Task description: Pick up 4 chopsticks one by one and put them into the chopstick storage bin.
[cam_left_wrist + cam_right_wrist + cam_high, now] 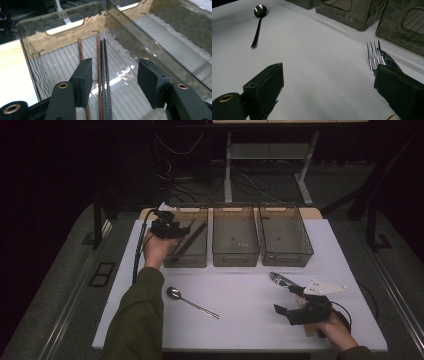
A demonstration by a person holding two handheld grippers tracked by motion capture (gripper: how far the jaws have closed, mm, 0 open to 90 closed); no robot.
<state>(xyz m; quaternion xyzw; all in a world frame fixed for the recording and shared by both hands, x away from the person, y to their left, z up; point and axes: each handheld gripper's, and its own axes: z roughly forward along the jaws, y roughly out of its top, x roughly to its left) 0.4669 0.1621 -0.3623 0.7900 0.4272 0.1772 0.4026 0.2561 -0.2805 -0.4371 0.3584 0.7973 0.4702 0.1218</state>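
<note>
My left gripper (172, 227) hovers over the left clear bin (186, 259), jaws apart. In the left gripper view its pads (83, 77) stand open above brown chopsticks (98, 62) and a black pair (104, 75), which lie on the ribbed floor of the bin (62, 32) untouched. My right gripper (286, 299) rests low at the front right of the white table (240, 325), open wide and holding nothing. A fork (373, 56) and a serrated knife (388, 58) lie just past its right jaw. A spoon (192, 302) lies at the front left of centre, also seen as the spoon (258, 22).
Two more clear bins, the middle bin (235, 257) and the right bin (287, 257), stand in a row behind the table's centre. A sleeve (137, 320) crosses the front left corner. Cables and table legs lie on the dark floor beyond.
</note>
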